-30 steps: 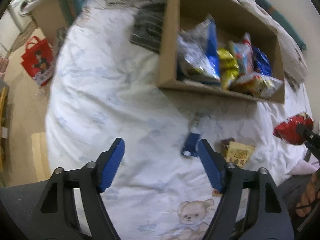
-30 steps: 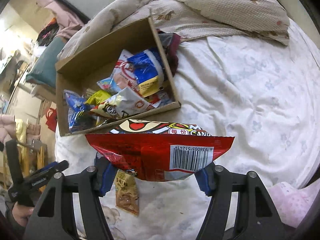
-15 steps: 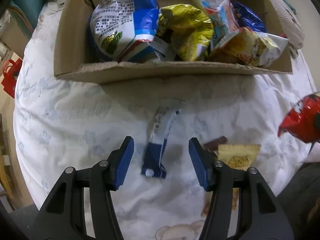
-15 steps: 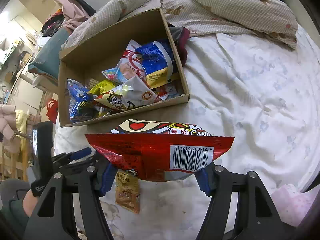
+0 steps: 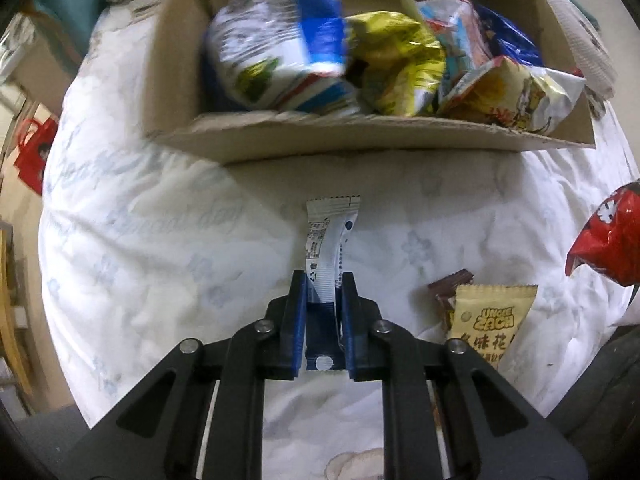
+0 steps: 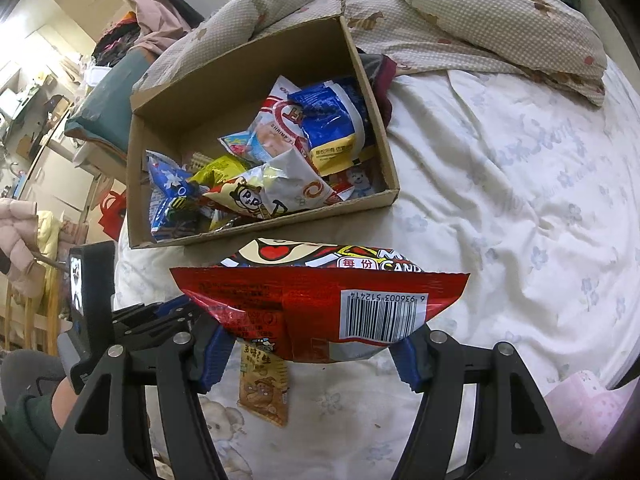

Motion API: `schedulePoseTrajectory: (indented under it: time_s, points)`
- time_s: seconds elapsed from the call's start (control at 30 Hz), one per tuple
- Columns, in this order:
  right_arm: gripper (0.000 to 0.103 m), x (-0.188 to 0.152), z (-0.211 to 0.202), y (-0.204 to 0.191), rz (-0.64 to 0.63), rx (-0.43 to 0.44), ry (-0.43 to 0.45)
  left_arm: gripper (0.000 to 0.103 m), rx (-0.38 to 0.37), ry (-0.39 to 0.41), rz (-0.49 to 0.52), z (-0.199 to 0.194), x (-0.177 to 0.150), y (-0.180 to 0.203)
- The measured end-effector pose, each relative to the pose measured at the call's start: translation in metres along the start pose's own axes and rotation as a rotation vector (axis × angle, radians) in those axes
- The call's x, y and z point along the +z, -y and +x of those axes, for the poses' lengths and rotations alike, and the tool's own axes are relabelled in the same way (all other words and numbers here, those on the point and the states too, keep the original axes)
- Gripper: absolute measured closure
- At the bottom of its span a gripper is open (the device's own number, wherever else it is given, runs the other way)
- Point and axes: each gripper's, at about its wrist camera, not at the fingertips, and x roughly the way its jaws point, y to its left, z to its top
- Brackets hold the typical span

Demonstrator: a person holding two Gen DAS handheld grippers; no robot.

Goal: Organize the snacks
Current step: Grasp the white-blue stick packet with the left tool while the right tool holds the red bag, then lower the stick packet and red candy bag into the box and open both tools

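Note:
My left gripper (image 5: 323, 280) is shut on a slim blue and white snack packet (image 5: 329, 240) that lies on the white bed sheet, just in front of the cardboard box (image 5: 360, 136). The box holds several snack bags. My right gripper (image 6: 312, 344) is shut on a red candy bag (image 6: 320, 300) and holds it above the sheet, in front of the box (image 6: 384, 152). The red bag also shows at the right edge of the left wrist view (image 5: 612, 240). The left gripper shows at the lower left of the right wrist view (image 6: 160, 316).
A beige peanut packet (image 5: 492, 320) and a brown wrapper (image 5: 450, 286) lie on the sheet to the right of my left gripper. The peanut packet also shows under the red bag (image 6: 264, 384). A quilt (image 6: 460, 12) is heaped behind the box. A red tote bag (image 5: 34, 156) stands on the floor at left.
My left gripper moved forward over the blue and white packet and closed on it. My right gripper kept hold of the red bag and barely moved.

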Motion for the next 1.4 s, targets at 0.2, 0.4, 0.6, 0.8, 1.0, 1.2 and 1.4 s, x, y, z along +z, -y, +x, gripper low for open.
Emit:
schedulePoseTrajectory:
  time_s: [0.2,0.4,0.6,0.8,1.0,1.2,1.4]
  points:
    - [0.034,0.000,-0.002,-0.007,-0.024,0.006,0.007,0.090,0.018,0.011,-0.063,-0.014,-0.015,-0.020]
    - [0.034,-0.001,-0.008,-0.012,-0.040,0.032,0.030,0.090,0.025,0.042,-0.127,-0.040,-0.025,-0.037]
    - [0.034,0.001,-0.024,-0.017,-0.050,0.086,0.097,0.090,0.023,0.109,-0.149,-0.075,-0.032,-0.031]
    - [0.034,0.008,-0.042,-0.022,-0.056,0.147,0.176,0.090,0.038,0.211,-0.160,-0.108,-0.013,-0.037]
    - [0.034,0.021,-0.050,-0.018,-0.038,0.177,0.208,0.090,0.031,0.257,-0.183,-0.134,0.012,-0.047]
    - [0.034,0.041,-0.052,-0.009,0.002,0.188,0.247,0.090,0.054,0.296,-0.174,-0.143,0.037,-0.046]
    - [0.034,0.070,-0.049,-0.013,-0.035,0.146,0.324,0.090,0.050,0.314,-0.154,-0.143,0.058,-0.034]
